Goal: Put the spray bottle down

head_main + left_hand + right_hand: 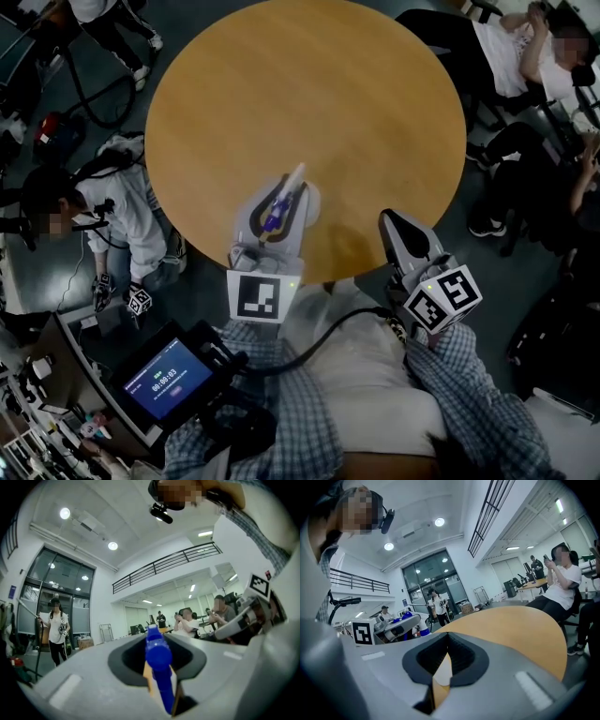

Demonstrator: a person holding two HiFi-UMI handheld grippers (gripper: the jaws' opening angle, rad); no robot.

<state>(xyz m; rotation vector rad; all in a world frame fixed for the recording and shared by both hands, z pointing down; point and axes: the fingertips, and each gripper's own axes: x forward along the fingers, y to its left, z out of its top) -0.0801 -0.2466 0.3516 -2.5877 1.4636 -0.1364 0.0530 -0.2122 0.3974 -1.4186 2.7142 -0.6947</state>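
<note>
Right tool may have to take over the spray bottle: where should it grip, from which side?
Probably the tip poking out past the left tool, coming from its right: the spray bottle lies lengthwise between those jaws, which cover the rest.

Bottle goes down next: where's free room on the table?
The round table is bare all over, from near rim to far rim. Only the near edge is crowded: the left gripper holds the spray bottle over it, the right gripper sits at the rim beside it.
</note>
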